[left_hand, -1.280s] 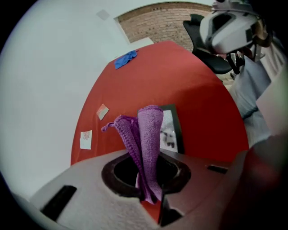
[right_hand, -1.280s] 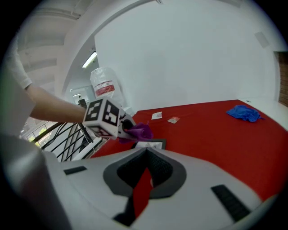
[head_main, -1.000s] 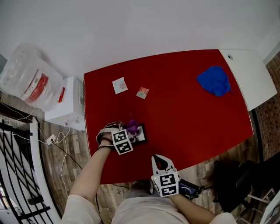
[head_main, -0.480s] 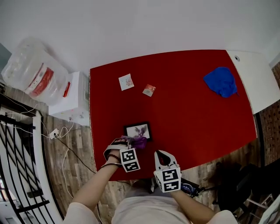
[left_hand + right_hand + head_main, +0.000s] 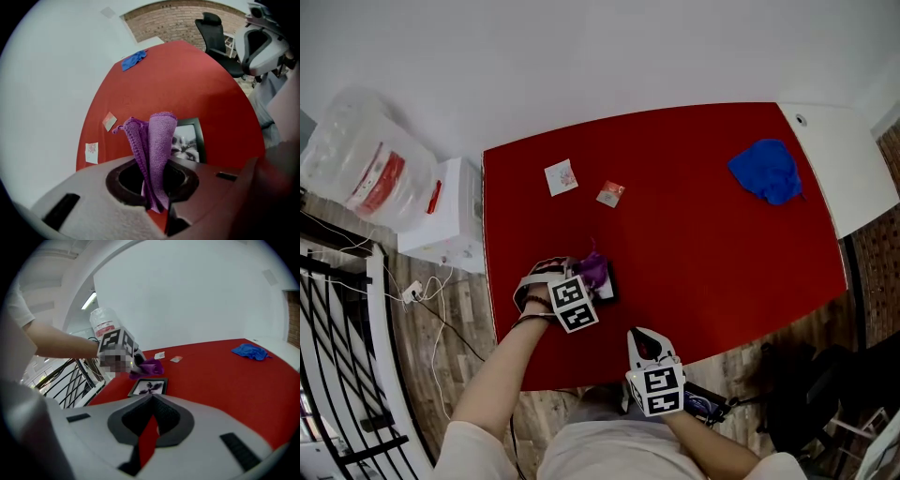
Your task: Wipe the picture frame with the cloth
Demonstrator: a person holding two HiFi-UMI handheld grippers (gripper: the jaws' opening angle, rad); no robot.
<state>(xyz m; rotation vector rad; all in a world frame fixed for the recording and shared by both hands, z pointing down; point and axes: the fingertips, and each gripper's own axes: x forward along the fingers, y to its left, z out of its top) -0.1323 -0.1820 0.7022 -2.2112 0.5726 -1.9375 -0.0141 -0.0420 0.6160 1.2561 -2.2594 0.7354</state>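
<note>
pinching cloth (image 5: 157, 150) in left claw (image 5: 158, 206) over frame (image 5: 187, 140) | right claw (image 5: 149, 427) closed at table (image 5: 722, 234) edge

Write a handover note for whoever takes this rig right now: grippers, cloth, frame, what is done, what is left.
Left gripper: shut on the purple cloth, which stands up folded from its jaws.
Right gripper: jaws close together, holding nothing, held back near the table's near edge.
Picture frame: flat on the red table, near the person's side, with the cloth at its far edge; contact cannot be told.
Done: cloth gripped and brought to the frame.
Left: wipe across the frame; how much is already wiped does not show.
</note>
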